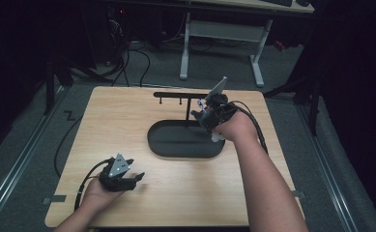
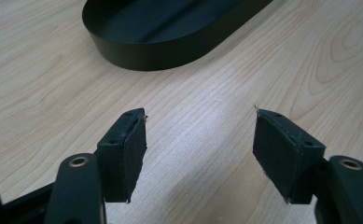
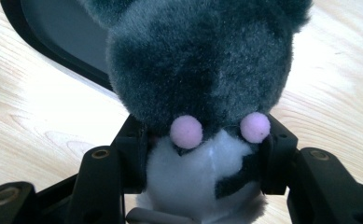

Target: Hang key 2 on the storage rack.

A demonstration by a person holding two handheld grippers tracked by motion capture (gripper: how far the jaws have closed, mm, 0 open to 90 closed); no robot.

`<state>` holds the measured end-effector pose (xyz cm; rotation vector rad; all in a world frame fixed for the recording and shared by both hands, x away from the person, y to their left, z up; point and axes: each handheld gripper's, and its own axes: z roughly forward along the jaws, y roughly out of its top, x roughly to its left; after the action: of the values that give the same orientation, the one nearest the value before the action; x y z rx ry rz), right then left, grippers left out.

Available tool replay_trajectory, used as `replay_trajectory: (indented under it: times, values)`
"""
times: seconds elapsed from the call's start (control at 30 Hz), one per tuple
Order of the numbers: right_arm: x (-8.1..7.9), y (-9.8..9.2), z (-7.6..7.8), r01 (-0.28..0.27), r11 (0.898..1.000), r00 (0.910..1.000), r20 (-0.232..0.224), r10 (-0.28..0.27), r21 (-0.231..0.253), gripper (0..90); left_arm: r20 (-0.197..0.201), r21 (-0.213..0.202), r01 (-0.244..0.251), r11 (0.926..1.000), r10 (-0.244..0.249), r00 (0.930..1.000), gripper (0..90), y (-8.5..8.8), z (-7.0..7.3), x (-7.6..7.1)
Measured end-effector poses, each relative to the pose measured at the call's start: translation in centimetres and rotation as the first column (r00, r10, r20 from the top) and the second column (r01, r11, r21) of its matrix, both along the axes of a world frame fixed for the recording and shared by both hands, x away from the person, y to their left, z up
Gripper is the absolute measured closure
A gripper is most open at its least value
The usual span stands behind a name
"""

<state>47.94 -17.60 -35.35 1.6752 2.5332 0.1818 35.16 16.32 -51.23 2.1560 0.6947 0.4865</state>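
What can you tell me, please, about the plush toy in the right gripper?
The plush toy is a soft, furry animal, dark grey on top with a white patch below and two round pink pompoms. The right gripper clamps it at the white part, one jaw on each side. It hangs over the light wooden table, by the black oval tray's edge.

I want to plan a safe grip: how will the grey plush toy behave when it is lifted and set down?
The plush toy looks soft and furry, so it probably squashes between the right gripper jaws rather than slipping. It seems light. Its rounded body may flop or roll once released into the black tray.
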Motion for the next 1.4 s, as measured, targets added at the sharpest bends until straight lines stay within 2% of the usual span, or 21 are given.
replay_trajectory:
  times: [0.03, 0.1, 0.17, 0.27, 0.3, 0.33, 0.4, 0.53, 0.87, 1.03, 1.07, 1.1, 1.17, 1.2, 1.23, 1.33, 1.4]
  values:
    - [0.2, 0.0, -0.8, -0.004, 1.0, 0.9999, -0.009, 0.004, 0.011, 47.5, 0.002, 0.002, 0.004, 1.0, -0.004, 1.0, 35.1, 0.0, 0.0, 0.0]
    - [0.3, 0.0, -1.2, -0.003, 1.0, 0.9999, -0.011, 0.004, 0.017, 47.3, 0.006, 0.001, 0.005, 1.0, -0.005, 1.0, 35.1, 0.0, 0.0, -0.1]
    - [0.7, 0.0, -2.2, 0.006, 0.999, 1.0, 0.003, -0.006, 0.052, 46.9, 0.0, 0.0, 0.004, 1.0, -0.004, 1.0, 35.2, 0.0, 0.0, 0.0]
    - [0.9, -0.1, -2.8, 0.006, 0.998, 0.9999, 0.012, -0.007, 0.068, 45.4, -0.001, 0.006, 0.008, 1.0, -0.008, 1.0, 35.2, -0.2, -0.1, 0.0]
    - [1.1, -0.2, -3.2, -0.001, 0.997, 0.9997, 0.025, -0.001, 0.073, 39.8, 0.001, 0.014, 0.011, 0.9999, -0.011, 0.9999, 35.2, -0.3, -0.2, 0.0]
    - [1.1, -0.2, -3.2, -0.001, 0.997, 0.9997, 0.025, -0.001, 0.073, 39.8, 0.001, 0.014, 0.011, 0.9999, -0.011, 0.9999, 35.2, -0.3, -0.2, 0.0]
    - [1.3, -0.4, -3.6, 0.014, 0.996, 0.999, 0.041, -0.018, 0.089, 27.8, 0.001, 0.018, 0.014, 0.9997, -0.014, 0.9999, 35.2, -0.4, -0.2, 0.0]
    - [1.2, -0.9, -4.0, 0.04, 0.994, 0.9976, 0.051, -0.045, 0.104, 23.9, -0.002, 0.017, 0.017, 0.9997, -0.017, 0.9999, 35.3, -0.6, -0.2, 0.0]
    - [-0.7, -1.6, -4.6, 0.03, 0.992, 0.995, 0.091, -0.042, 0.123, 25.1, 0.0, 0.009, 0.022, 0.9997, -0.022, 0.9997, 35.3, -0.9, -0.2, 0.0]
    - [-1.7, -1.8, -5.6, 0.023, 0.99, 0.9937, 0.106, -0.037, 0.136, 25.7, -0.001, 0.008, 0.02, 0.9998, -0.02, 0.9998, 35.3, -1.0, -0.2, 0.0]
    - [-1.9, -1.8, -5.8, 0.018, 0.993, 0.9941, 0.104, -0.03, 0.117, 25.8, -0.001, 0.008, 0.019, 0.9998, -0.019, 0.9998, 35.3, -1.0, -0.2, 0.0]
    - [-2.4, -2.0, -6.5, 0.006, 0.991, 0.9943, 0.104, -0.021, 0.135, 27.2, -0.004, 0.006, 0.02, 0.9998, -0.02, 0.9998, 35.3, -1.1, -0.2, 0.0]
    - [-2.6, -2.0, -6.9, 0.011, 0.99, 0.9949, 0.098, -0.025, 0.138, 27.1, -0.007, 0.004, 0.019, 0.9998, -0.019, 0.9998, 35.2, -1.1, -0.2, 0.0]
    - [-2.9, -2.0, -7.3, 0.0, 0.993, 0.9951, 0.098, -0.012, 0.121, 27.5, -0.008, 0.005, 0.018, 0.9998, -0.018, 0.9998, 35.2, -1.1, -0.2, 0.0]
    - [-3.5, -2.2, -8.1, 0.002, 0.99, 0.9951, 0.097, -0.016, 0.139, 27.4, -0.011, 0.006, 0.018, 0.9998, -0.018, 0.9998, 35.2, -1.1, -0.2, 0.0]
    - [-4.0, -2.4, -8.7, -0.003, 0.99, 0.9936, 0.112, -0.013, 0.143, 27.8, -0.012, 0.007, 0.018, 0.9998, -0.018, 0.9998, 35.1, -1.1, -0.3, 0.0]
    - [-4.9, -2.6, -9.5, -0.012, 0.99, 0.9896, 0.144, -0.008, 0.14, 28.0, -0.013, 0.01, 0.02, 0.9998, -0.02, 0.9997, 35.1, -1.1, -0.3, -0.1]
